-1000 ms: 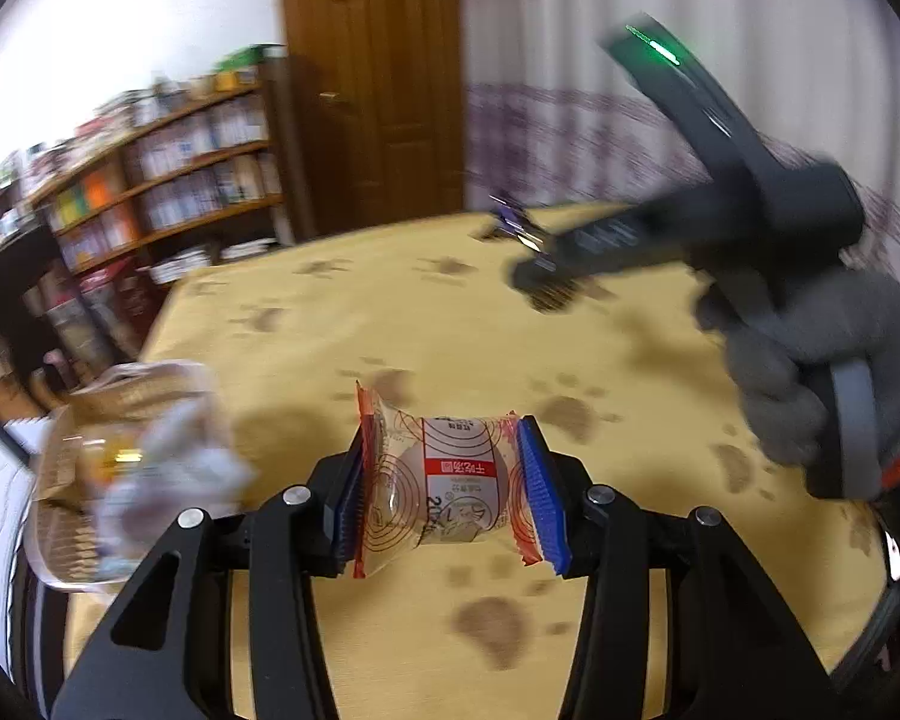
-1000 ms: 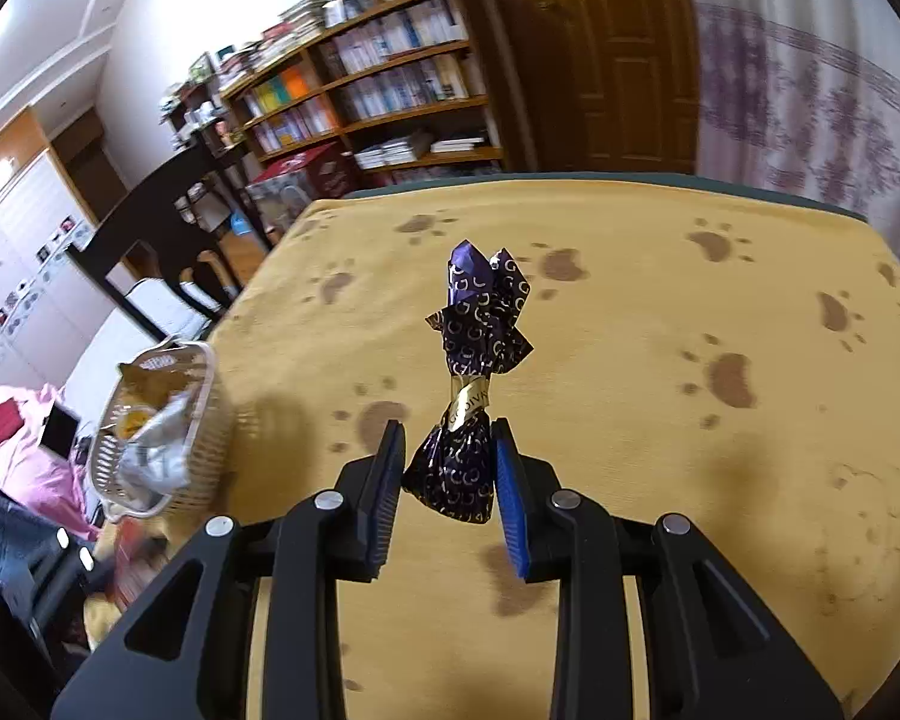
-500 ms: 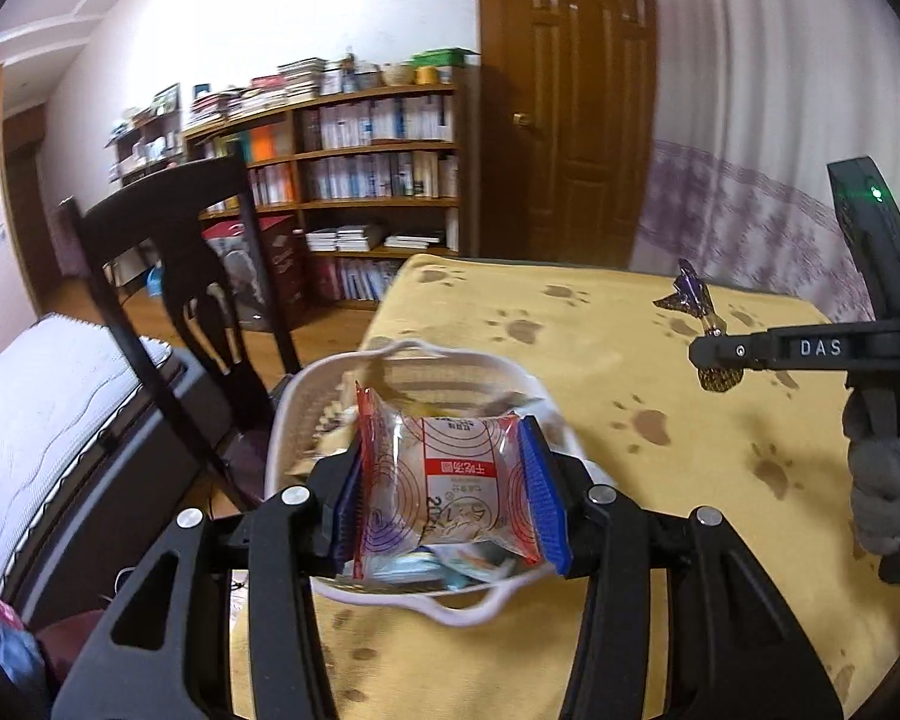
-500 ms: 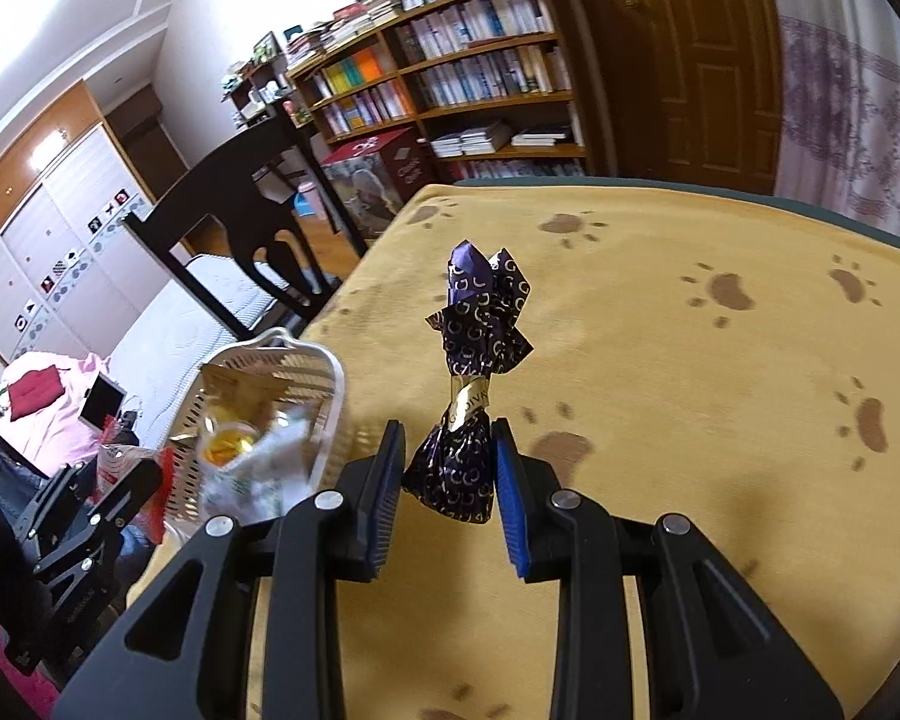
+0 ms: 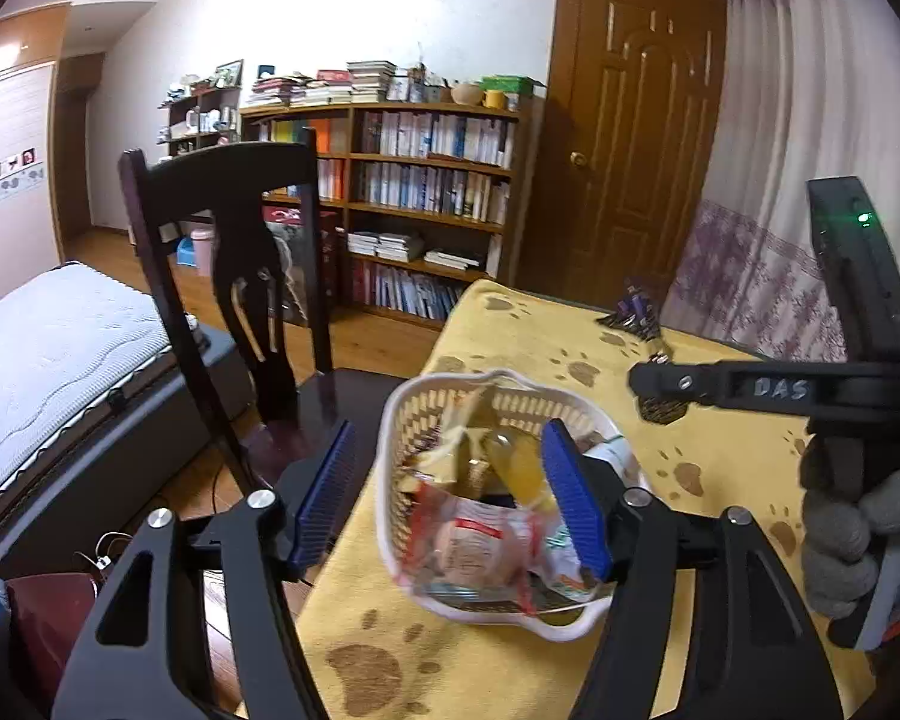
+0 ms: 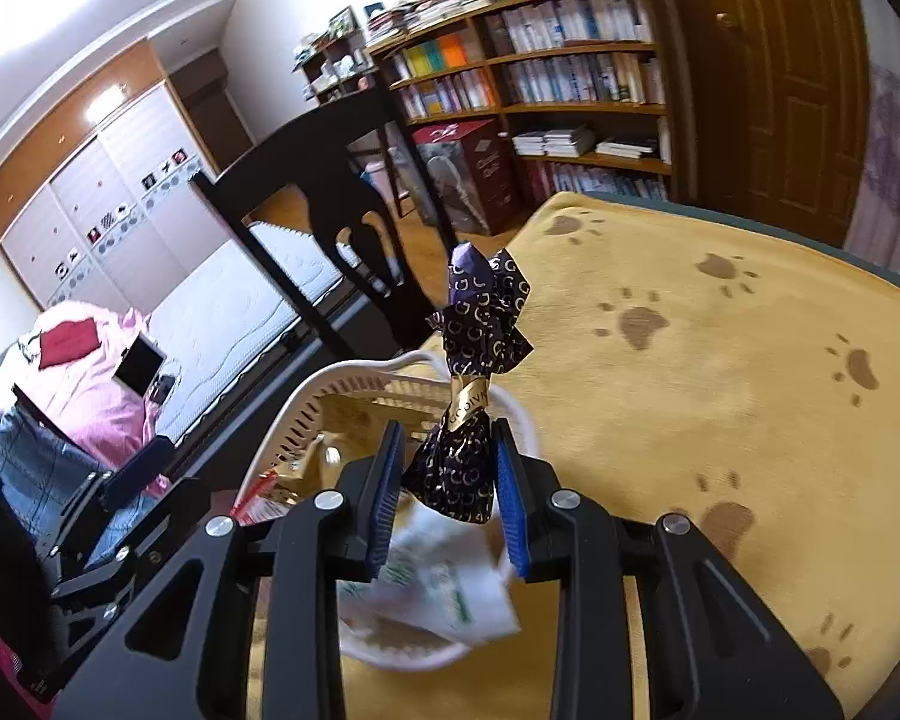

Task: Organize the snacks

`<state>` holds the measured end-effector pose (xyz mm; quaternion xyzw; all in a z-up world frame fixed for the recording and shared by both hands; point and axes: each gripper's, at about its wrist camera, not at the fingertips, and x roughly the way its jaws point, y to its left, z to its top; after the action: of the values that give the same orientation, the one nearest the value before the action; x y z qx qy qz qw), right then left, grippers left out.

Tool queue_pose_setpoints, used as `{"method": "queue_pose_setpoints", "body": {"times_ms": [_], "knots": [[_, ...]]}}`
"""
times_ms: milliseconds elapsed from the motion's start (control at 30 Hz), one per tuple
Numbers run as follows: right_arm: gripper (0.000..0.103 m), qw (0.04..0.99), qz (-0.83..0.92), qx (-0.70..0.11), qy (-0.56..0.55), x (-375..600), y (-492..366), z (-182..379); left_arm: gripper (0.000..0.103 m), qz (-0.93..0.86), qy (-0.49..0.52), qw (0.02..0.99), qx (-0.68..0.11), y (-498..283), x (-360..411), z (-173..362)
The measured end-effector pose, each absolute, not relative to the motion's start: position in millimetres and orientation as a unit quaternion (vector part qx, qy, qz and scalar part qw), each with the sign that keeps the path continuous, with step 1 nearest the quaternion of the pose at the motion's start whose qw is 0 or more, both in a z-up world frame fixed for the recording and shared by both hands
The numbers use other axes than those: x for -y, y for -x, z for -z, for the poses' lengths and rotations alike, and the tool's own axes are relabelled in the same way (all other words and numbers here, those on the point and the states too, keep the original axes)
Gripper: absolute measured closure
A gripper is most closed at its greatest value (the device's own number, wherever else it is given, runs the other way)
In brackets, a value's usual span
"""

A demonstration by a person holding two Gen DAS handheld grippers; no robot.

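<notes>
My left gripper (image 5: pixel 447 498) is open above a white woven basket (image 5: pixel 390 462) at the table's left edge. A red-and-white snack packet (image 5: pixel 474 546) lies loose in the basket among other wrapped snacks, below the blue pads (image 5: pixel 570 504). My right gripper (image 6: pixel 450 468) is shut on a dark purple twist-wrapped candy (image 6: pixel 468 462) that stands upright with a gold band. It hovers over the near side of the basket (image 6: pixel 330 375). In the left wrist view the same purple candy (image 5: pixel 633 315) sticks up from the right gripper's tip, just right of the basket.
The table has a yellow cloth with brown paw prints (image 5: pixel 720 462). A dark wooden chair (image 5: pixel 240 228) stands close behind the basket. A bed (image 5: pixel 48 348) and a bookshelf (image 5: pixel 426 192) lie beyond. A grey-gloved hand (image 5: pixel 852 528) holds the right gripper.
My left gripper carried the red-and-white packet over the basket, opened, and the packet dropped in. My right gripper moved left with the purple candy to above the basket.
</notes>
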<state>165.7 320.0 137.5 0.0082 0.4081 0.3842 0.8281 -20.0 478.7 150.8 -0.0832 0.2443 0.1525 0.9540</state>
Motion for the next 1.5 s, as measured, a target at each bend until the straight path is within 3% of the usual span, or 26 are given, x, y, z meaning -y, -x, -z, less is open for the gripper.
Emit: {"method": "queue_pose_setpoints", "body": {"times_ms": [133, 367, 733, 833, 933, 1000, 1067, 1167, 1367, 1500], "knots": [[0.073, 0.824, -0.391, -0.410, 0.007, -346.1, -167.7, -133.3, 0.028, -0.165, 0.085, 0.955, -0.233, 27.8, -484.4, -154.0], [0.072, 0.813, -0.397, -0.425, 0.030, -366.7, -168.9, -117.8, 0.008, -0.174, 0.083, 0.954, -0.228, 30.5, -486.8, -153.6], [0.070, 0.817, -0.392, -0.423, 0.019, -335.5, -162.9, -120.8, 0.004, -0.204, 0.066, 0.950, -0.225, 35.1, -489.4, -154.9], [0.049, 0.829, -0.381, -0.409, 0.008, -308.2, -147.0, -125.1, 0.003, -0.220, 0.061, 0.946, -0.230, 41.5, -488.1, -151.1], [0.036, 0.850, -0.364, -0.381, 0.010, -284.3, -122.9, -125.9, 0.003, -0.238, 0.048, 0.941, -0.236, 46.2, -480.6, -148.0], [0.034, 0.865, -0.353, -0.356, 0.014, -270.1, -100.1, -122.7, 0.003, -0.254, 0.028, 0.938, -0.236, 48.7, -472.1, -147.2], [0.022, 0.876, -0.343, -0.340, 0.017, -262.2, -84.5, -118.3, 0.003, -0.269, 0.006, 0.934, -0.236, 52.6, -461.1, -145.9], [0.021, 0.889, -0.326, -0.320, 0.036, -257.5, -58.3, -108.0, 0.003, -0.278, -0.010, 0.930, -0.239, 58.1, -448.8, -144.6], [0.005, 0.911, -0.304, -0.273, 0.057, -254.9, -24.3, -107.4, 0.003, -0.288, -0.015, 0.927, -0.238, 67.4, -439.8, -146.6], [0.005, 0.918, -0.307, -0.243, 0.060, -251.1, -6.7, -114.6, 0.003, -0.301, -0.022, 0.925, -0.231, 71.0, -435.8, -147.8]]}}
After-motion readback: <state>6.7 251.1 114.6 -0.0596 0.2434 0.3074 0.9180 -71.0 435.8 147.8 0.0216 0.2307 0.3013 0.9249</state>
